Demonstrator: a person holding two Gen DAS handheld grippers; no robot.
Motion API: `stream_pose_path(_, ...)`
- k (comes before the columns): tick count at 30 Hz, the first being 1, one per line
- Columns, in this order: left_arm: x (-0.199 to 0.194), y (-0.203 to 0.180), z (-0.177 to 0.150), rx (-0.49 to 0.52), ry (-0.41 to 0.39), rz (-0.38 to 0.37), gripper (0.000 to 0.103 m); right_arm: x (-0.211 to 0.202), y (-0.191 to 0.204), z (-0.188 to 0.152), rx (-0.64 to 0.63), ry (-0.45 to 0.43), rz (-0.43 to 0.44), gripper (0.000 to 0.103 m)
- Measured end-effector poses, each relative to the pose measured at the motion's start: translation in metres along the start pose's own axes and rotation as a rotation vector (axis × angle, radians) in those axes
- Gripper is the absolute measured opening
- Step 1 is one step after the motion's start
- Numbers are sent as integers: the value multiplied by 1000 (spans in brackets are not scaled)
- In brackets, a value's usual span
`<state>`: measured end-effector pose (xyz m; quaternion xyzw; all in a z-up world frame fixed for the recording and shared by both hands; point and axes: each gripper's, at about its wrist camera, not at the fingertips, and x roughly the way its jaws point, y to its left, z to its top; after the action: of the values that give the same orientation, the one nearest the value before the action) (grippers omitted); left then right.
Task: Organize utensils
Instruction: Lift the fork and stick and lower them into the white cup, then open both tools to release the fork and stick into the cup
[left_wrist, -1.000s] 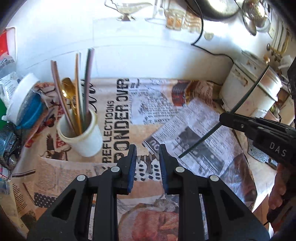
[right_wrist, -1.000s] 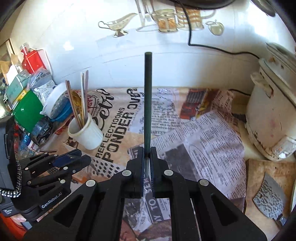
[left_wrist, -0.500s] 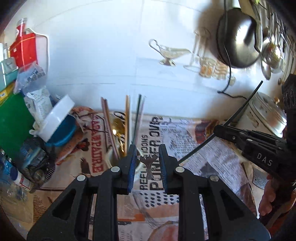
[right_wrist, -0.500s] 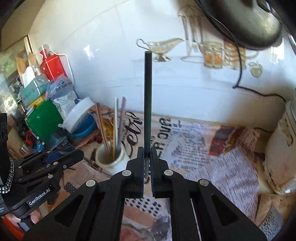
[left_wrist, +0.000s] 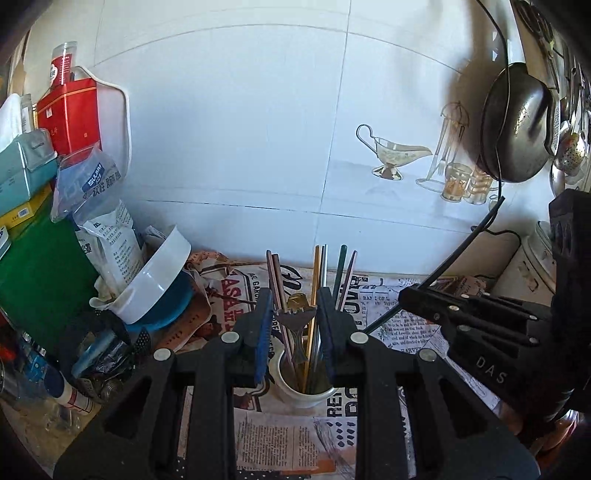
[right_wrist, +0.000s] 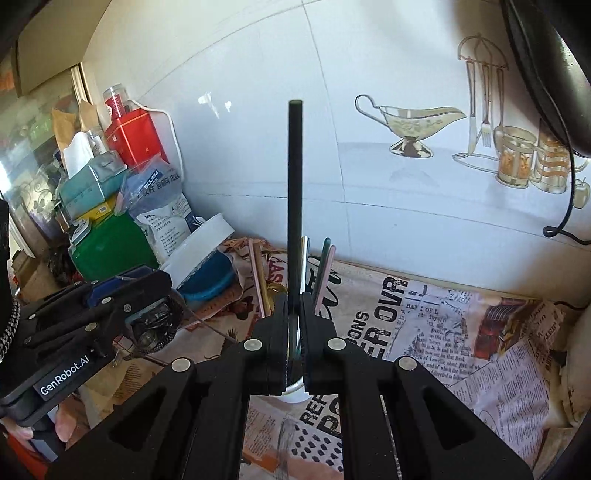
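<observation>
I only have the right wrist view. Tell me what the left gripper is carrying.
Observer: The left gripper is shut on a small fork, tines up, between its blue pads.
Operator: Now give me the cup. My own fingers block it.
Observer: The white cup stands upright on the newspaper, just beyond the left gripper. It holds chopsticks and a gold spoon.
Operator: Report my chopstick's lower end.
Observer: The dark chopstick is tilted in the right gripper. In the left wrist view its lower end shows to the right of the cup's mouth.
</observation>
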<state>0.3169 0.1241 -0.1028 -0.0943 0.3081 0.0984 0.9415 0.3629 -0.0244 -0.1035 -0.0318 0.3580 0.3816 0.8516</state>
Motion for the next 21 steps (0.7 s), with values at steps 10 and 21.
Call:
stream_pose_path(10,61,5,-25,30,158,-40,23,60,3,-22,6,160,-31,5)
stream_pose_path(21,92,11,-31,19,277,-76,23,88,-4,-31,24,242,-63,6)
